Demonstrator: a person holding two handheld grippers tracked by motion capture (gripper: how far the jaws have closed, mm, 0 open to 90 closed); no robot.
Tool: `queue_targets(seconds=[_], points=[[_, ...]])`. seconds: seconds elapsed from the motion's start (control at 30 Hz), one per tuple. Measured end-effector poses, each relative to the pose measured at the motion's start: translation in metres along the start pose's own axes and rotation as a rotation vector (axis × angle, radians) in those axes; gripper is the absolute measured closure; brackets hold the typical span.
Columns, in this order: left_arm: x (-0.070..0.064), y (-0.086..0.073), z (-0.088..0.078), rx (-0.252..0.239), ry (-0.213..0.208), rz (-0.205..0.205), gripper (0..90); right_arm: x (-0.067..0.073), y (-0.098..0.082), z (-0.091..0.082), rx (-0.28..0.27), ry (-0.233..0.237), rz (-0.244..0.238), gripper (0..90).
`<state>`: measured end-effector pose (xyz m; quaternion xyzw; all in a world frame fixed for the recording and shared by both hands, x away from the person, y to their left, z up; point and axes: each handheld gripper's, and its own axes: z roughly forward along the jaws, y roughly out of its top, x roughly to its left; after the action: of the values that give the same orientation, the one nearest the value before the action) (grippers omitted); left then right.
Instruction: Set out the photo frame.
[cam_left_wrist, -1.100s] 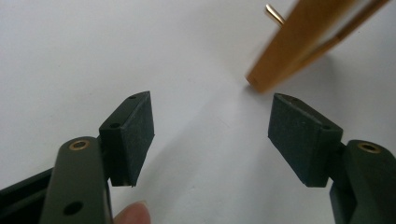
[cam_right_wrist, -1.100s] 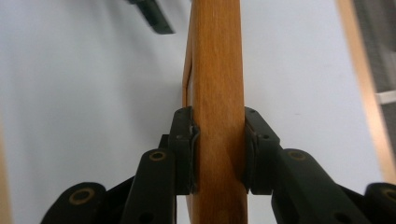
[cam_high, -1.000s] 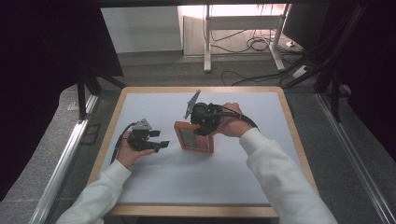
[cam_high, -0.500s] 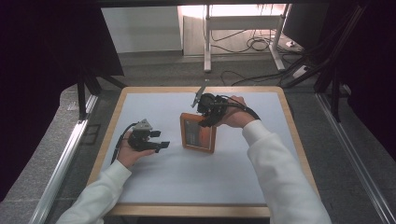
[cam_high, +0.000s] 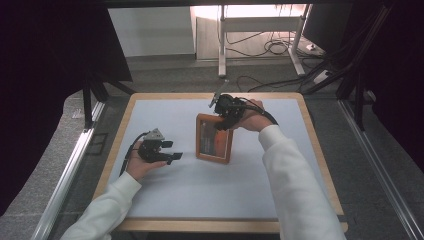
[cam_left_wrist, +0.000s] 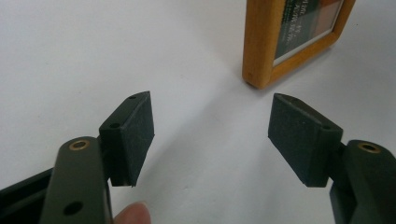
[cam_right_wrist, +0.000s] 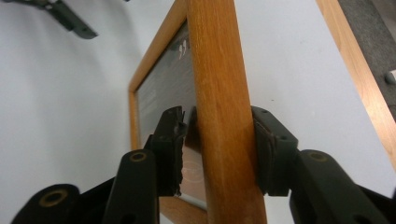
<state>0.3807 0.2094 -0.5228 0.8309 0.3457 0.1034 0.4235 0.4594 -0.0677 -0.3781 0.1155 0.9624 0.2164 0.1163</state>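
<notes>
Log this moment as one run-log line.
left gripper: open, idle beside picture frame | right gripper: jaws just opening astride frame's top edge | frame: upright on table

Right tool (cam_right_wrist: 215, 154) straddles the wooden picture frame (cam_right_wrist: 219, 84) edge, jaws just opening

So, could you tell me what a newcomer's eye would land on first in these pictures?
Probably the orange wooden picture frame standing near the middle of the white table. The right hand-held gripper straddles its top edge; its jaws have just been opening, with a gap showing at one pad. The left hand-held gripper rests open to the frame's left, nothing between its jaws.
</notes>
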Motion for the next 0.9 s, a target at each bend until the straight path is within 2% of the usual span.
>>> queue_targets(seconds=[0.13, 0.23, 0.4, 0.47, 0.53, 0.6, 0.63, 0.67, 0.7, 0.77, 0.87, 0.9], points=[[0.000, 0.000, 0.001, 0.002, -0.001, 0.003, 30.7, -0.007, -0.003, 0.007, -0.004, -0.023, 0.021, 52.6], [0.000, 0.000, 0.000, 0.000, -0.002, 0.000, 30.7, -0.010, -0.005, 0.011, -0.028, -0.025, 0.028, 50.9], [-0.001, 0.002, 0.004, -0.001, -0.004, 0.002, 31.0, -0.008, -0.006, 0.016, -0.025, -0.028, 0.024, 45.0], [-0.004, 0.006, 0.008, 0.004, -0.001, 0.019, 32.6, -0.007, -0.007, 0.016, -0.035, -0.037, 0.029, 41.9], [-0.007, 0.010, 0.014, 0.000, 0.014, 0.034, 39.2, -0.006, -0.008, 0.011, -0.072, -0.047, 0.049, 38.7], [-0.008, 0.015, 0.019, 0.011, 0.067, 0.033, 51.4, -0.004, -0.011, 0.001, -0.128, -0.072, 0.070, 35.0], [-0.007, 0.017, 0.022, 0.010, 0.097, 0.019, 58.4, -0.002, -0.013, -0.005, -0.158, -0.090, 0.075, 33.4], [-0.005, 0.020, 0.026, 0.009, 0.104, -0.006, 64.2, 0.000, -0.016, -0.011, -0.189, -0.102, 0.085, 31.8], [-0.004, 0.023, 0.031, 0.011, 0.100, -0.020, 67.5, 0.003, -0.019, -0.018, -0.212, -0.120, 0.102, 30.1], [-0.005, 0.028, 0.041, 0.027, 0.085, -0.022, 70.0, 0.009, -0.029, -0.030, -0.257, -0.159, 0.121, 28.5], [-0.016, 0.033, 0.057, 0.056, 0.058, 0.016, 72.7, 0.023, -0.052, -0.046, -0.295, -0.241, 0.118, 27.3], [-0.021, 0.034, 0.059, 0.065, 0.073, 0.035, 76.2, 0.030, -0.063, -0.052, -0.300, -0.269, 0.132, 26.6]])
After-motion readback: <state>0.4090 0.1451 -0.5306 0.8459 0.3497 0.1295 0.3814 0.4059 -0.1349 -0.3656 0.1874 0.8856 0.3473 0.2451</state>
